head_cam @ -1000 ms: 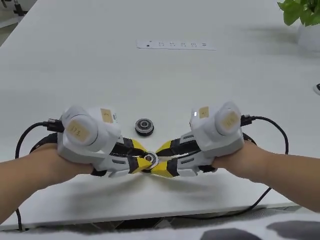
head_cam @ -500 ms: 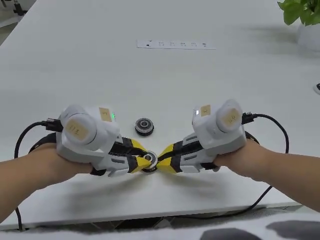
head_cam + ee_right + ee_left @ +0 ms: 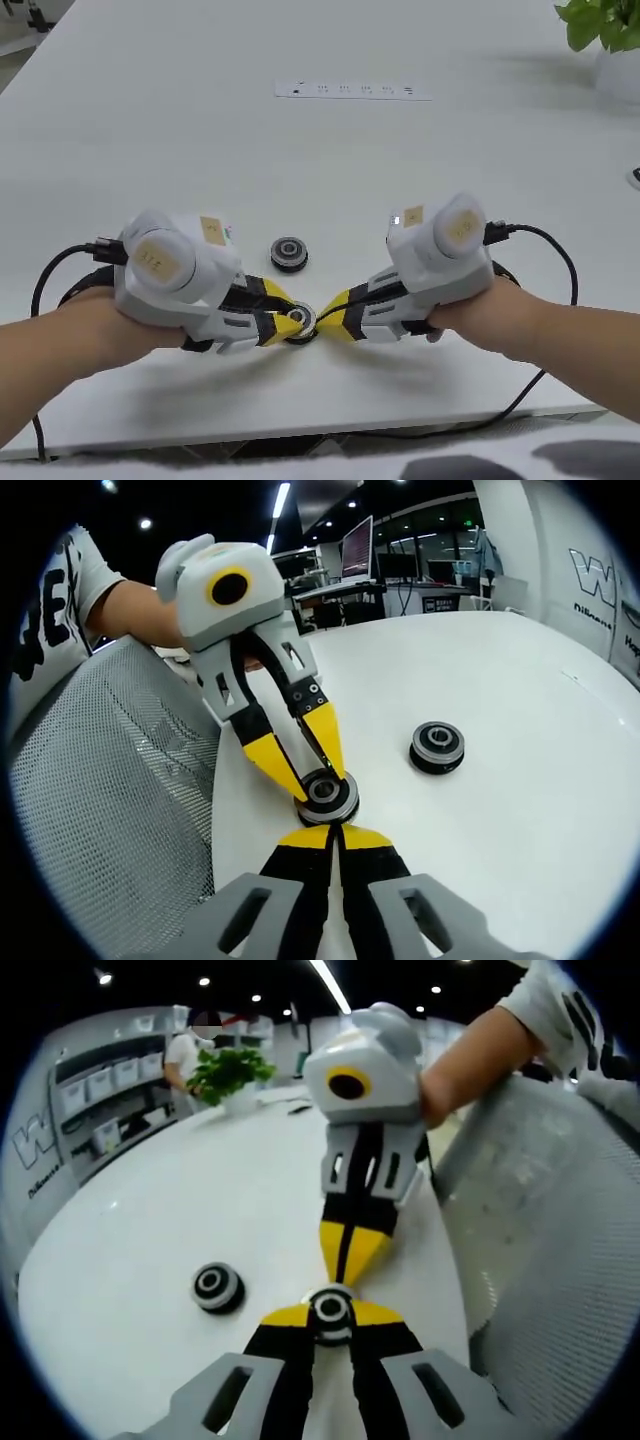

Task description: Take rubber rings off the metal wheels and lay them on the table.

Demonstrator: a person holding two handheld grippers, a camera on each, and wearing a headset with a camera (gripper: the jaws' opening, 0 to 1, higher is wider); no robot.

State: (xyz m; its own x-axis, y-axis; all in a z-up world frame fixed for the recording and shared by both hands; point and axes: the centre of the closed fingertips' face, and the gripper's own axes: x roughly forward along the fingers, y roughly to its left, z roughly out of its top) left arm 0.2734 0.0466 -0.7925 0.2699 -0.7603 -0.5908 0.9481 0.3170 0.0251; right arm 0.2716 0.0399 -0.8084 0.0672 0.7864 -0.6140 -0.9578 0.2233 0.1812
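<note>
The white table (image 3: 320,170) runs wide and bare toward its far side, with open surface to either hand of the work; its near edge (image 3: 300,425) lies just below the grippers in the head view. A grey mesh chair (image 3: 100,810) stands against that edge on the person's side. The left gripper (image 3: 285,322) and right gripper (image 3: 335,318) meet tip to tip near the near edge, each held in a hand. The left gripper's jaws stand a little apart, clamped on either side of a metal wheel (image 3: 331,1312) that sits at the table surface. The right gripper's jaws are pressed together, their tips touching the wheel's rim; whether they pinch the rubber ring (image 3: 345,802) on that wheel cannot be told. A potted plant (image 3: 598,22) occupies the far right corner. A white power strip (image 3: 352,90) lies flat well beyond the work. A black cable (image 3: 545,370) trails from the right gripper over the near edge. A second wheel (image 3: 289,253), with its black ring on, lies flat just beyond the left gripper, apart from both grippers.
</note>
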